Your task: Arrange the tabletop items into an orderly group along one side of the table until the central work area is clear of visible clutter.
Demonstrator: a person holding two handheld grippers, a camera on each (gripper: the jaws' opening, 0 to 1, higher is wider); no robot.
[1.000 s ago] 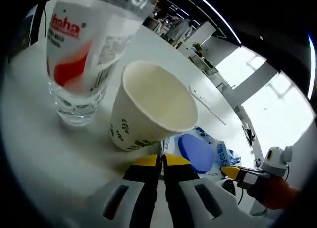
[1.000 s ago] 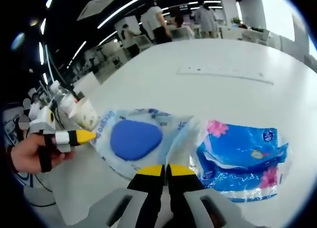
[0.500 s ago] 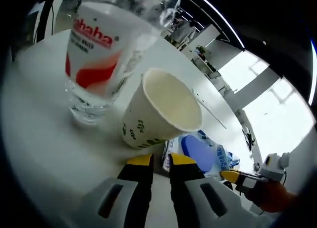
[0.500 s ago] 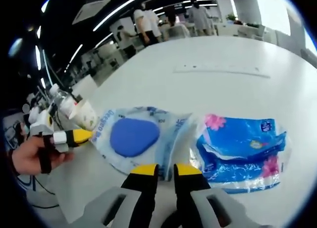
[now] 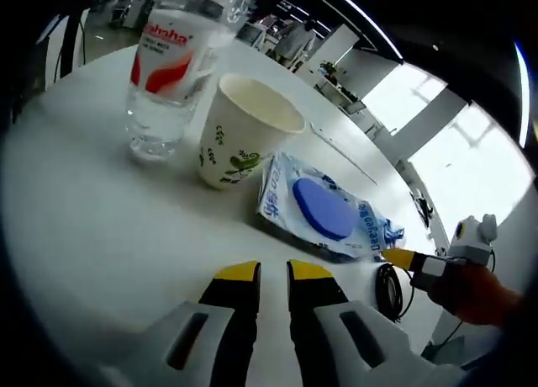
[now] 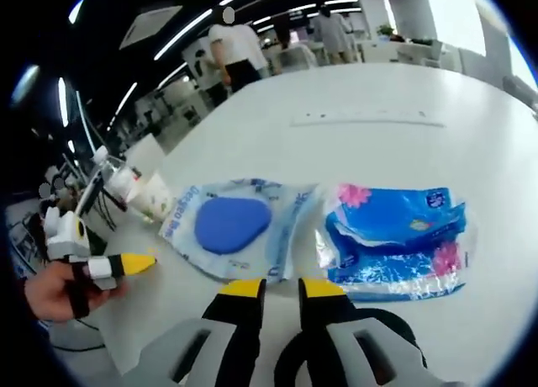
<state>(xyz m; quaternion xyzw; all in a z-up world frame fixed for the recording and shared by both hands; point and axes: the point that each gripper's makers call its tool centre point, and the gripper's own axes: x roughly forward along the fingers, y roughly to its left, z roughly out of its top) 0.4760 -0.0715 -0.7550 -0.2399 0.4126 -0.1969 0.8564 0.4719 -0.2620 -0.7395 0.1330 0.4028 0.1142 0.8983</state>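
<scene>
The desk [image 5: 76,210] is smooth, matt white. The water bottle [image 5: 168,76] is clear glossy plastic, the cup [image 5: 239,130] matt printed paper. Wet-wipes pack [image 6: 231,227] and tissue pack [image 6: 395,240] are shiny crinkled plastic film.

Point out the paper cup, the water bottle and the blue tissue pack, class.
paper cup [image 5: 238,143], left gripper view, on its printed side wall.
water bottle [image 5: 170,76], left gripper view, on its red label.
blue tissue pack [image 6: 395,240], right gripper view, on the wrapper's middle.
</scene>
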